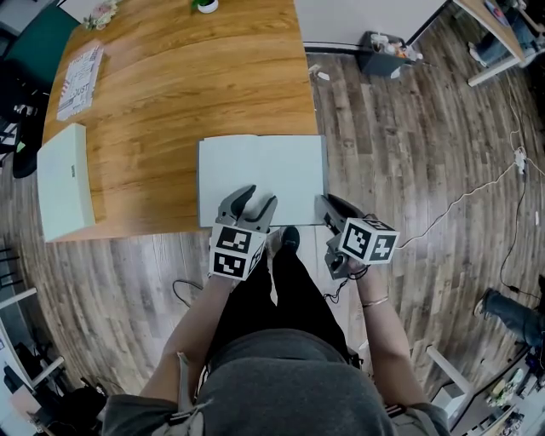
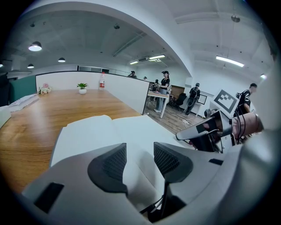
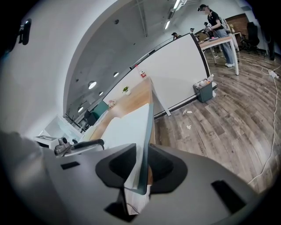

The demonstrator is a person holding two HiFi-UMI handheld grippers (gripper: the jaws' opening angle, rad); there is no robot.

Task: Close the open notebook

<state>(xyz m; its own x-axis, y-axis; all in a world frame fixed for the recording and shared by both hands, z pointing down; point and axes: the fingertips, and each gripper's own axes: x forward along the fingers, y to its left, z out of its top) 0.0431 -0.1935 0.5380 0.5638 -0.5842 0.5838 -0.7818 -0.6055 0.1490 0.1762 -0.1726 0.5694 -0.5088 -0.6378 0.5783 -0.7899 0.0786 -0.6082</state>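
Pale notebook (image 1: pixel 261 179) edge, pinched by right gripper (image 3: pixel 140 163)

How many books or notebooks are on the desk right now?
2. The open notebook lies at the near edge of the desk; a closed pale book sits at its left edge. A printed paper at the far left corner isn't counted.

Open notebook (image 1: pixel 261 179) on the table (image 1: pixel 170 94) at its near right corner, my left tool (image 1: pixel 255 203) over its near edge, my right tool (image 1: pixel 328 206) astride its right edge, a book (image 1: pixel 64 180) at the table's near left, a magazine (image 1: pixel 79 78) behind it, a potted plant (image 1: pixel 204 5) at the far edge.
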